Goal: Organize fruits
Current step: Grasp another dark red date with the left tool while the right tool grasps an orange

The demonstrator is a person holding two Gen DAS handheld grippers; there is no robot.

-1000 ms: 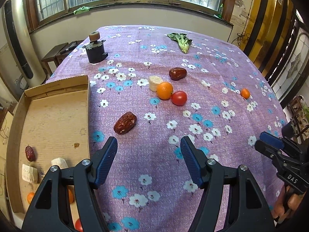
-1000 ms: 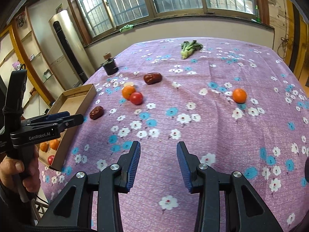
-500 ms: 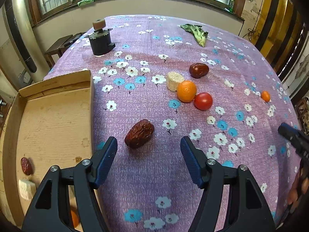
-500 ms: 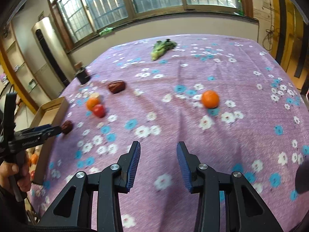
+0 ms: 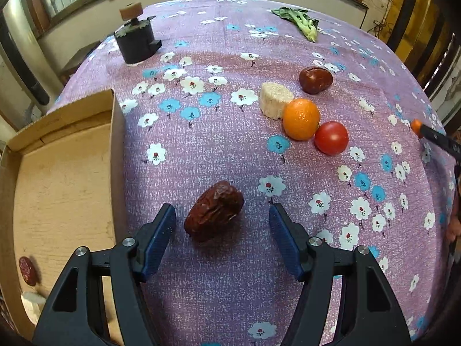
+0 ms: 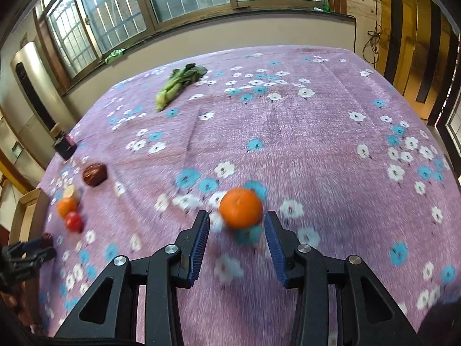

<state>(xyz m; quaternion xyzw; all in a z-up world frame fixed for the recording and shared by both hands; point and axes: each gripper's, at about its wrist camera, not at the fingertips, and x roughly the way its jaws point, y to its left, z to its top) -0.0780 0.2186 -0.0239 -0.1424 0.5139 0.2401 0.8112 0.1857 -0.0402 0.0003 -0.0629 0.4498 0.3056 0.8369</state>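
A wrinkled brown date (image 5: 214,214) lies on the purple flowered cloth, right between the fingers of my left gripper (image 5: 222,210). The jaws are closing, but both blue pads still stand clear of the date. My right gripper (image 6: 236,217) is open, and a small orange (image 6: 241,208) sits on the cloth just at its fingertips, untouched. A cardboard box (image 5: 116,144) at the left holds a small date (image 5: 27,271) and a white piece. Further back, an orange (image 5: 301,118), a tomato (image 5: 331,137), a white chunk (image 5: 275,100) and a second date (image 5: 315,80) sit together.
A black device with a brown knob (image 5: 135,40) stands at the back left of the table. Leafy greens (image 5: 302,23) lie near the far edge. The table's right edge curves close behind the small orange. Windows and a wall lie beyond.
My left gripper came down and forward, so the date now lies between its fingers. My right gripper swung over to the small orange, which now sits at its fingertips.
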